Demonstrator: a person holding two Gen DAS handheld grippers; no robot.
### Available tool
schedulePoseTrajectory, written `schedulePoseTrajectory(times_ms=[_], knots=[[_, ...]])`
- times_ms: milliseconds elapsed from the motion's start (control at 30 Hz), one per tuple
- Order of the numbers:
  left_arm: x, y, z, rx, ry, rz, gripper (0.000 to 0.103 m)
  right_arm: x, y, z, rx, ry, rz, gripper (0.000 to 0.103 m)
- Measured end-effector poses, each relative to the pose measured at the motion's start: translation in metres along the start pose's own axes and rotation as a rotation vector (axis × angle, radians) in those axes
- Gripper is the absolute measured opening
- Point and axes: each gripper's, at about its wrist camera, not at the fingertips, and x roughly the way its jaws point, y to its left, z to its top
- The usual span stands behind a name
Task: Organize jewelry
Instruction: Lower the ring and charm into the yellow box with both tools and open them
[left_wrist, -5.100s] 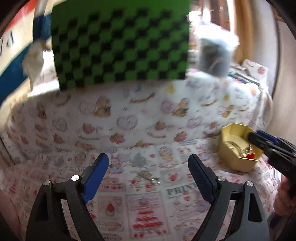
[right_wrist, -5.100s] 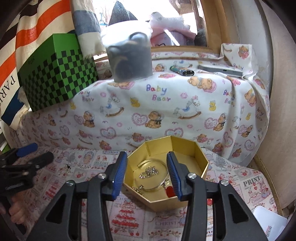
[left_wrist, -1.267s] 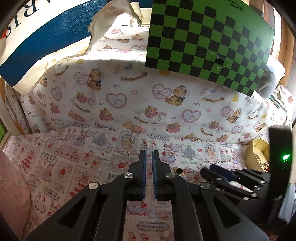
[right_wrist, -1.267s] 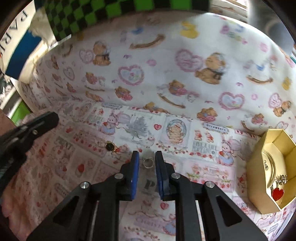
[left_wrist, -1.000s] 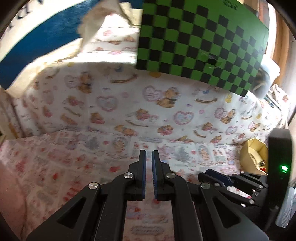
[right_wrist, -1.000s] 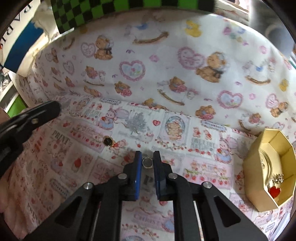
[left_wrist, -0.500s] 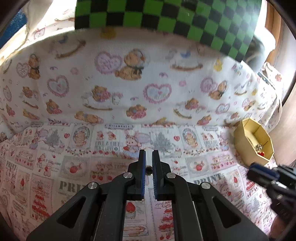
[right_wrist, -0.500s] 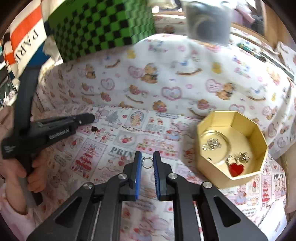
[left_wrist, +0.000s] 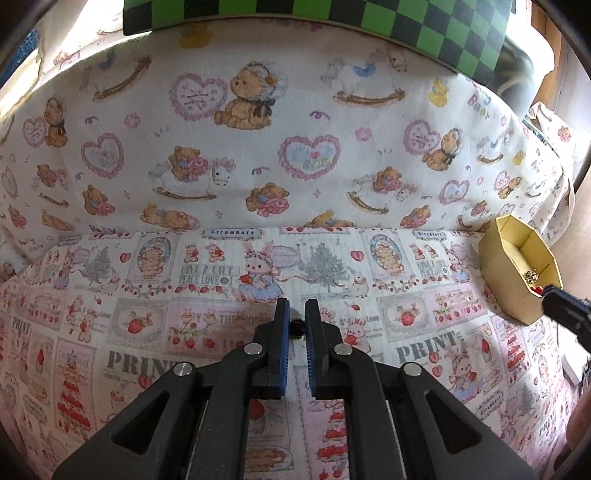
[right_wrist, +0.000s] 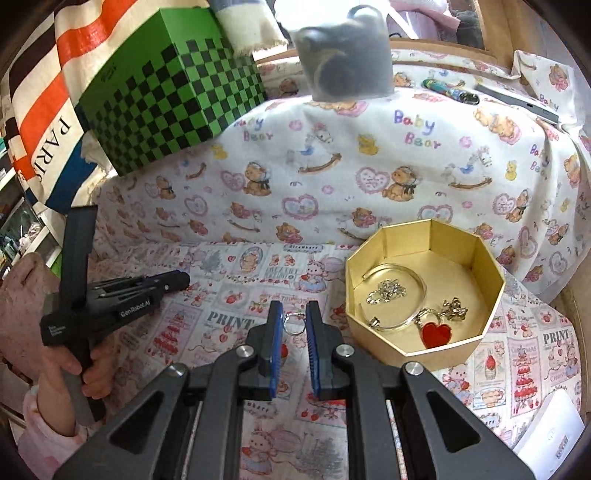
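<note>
My right claw (right_wrist: 294, 323) pinches a small silver ring (right_wrist: 294, 324), the gold octagonal box (right_wrist: 424, 291) at two o'clock (carry it level over the rim before releasing), while my left claw (left_wrist: 297, 325) sits nearly clenched around a small dark piece (left_wrist: 296, 327).

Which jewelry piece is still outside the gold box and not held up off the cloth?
The small dark piece lying on the printed cloth between the left gripper fingers; the silver ring is in the right gripper.
</note>
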Motion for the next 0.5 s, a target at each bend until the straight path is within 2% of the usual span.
schedulePoseTrajectory(times_ms=[233, 500], knots=[[-0.010, -0.006, 0.002, -0.003, -0.024, -0.024, 0.007, -0.019, -0.014, 0.000, 0.027, -0.062, -0.004, 0.011], [-0.051, -0.049, 0.001, 0.065, -0.114, -0.069, 0.007, -0.041, -0.049, 0.005, 0.124, -0.106, -0.038, 0.011]])
